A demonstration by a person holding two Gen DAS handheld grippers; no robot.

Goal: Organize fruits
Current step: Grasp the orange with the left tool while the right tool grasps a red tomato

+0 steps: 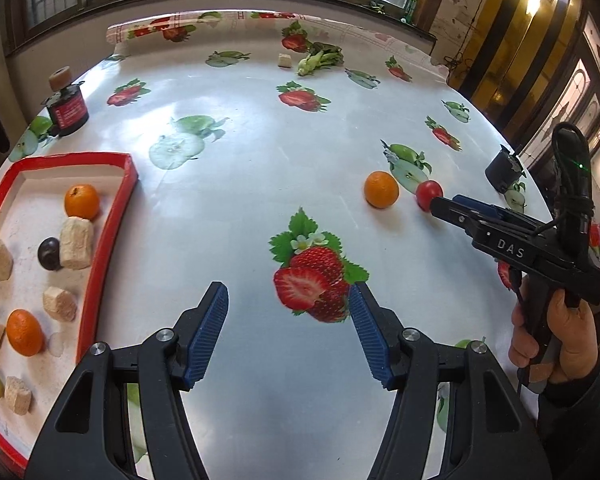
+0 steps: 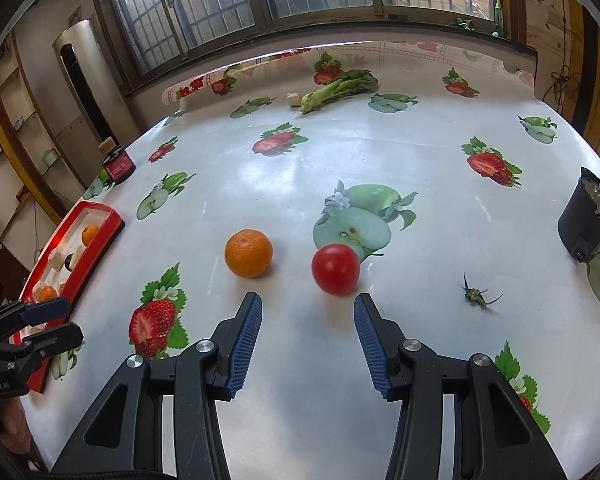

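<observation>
Two loose fruits, orange (image 2: 248,253) and tomato (image 2: 335,269), near black pot (image 2: 586,227).

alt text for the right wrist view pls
The open right gripper points at a red tomato just ahead on the fruit-print tablecloth, with an orange to its left. The red tray sits far left.

The left black two-finger gripper with blue ribbed pads (image 1: 288,300) hovers with its jaws spread wide and nothing between them. The right black two-finger gripper with blue ribbed pads (image 2: 308,308) is likewise spread wide and empty in its own view. From the left wrist view, it reaches in from the right side, fingers pointing left, and a bare hand (image 1: 556,336) in a dark sleeve grips its pistol-style handle.
</observation>
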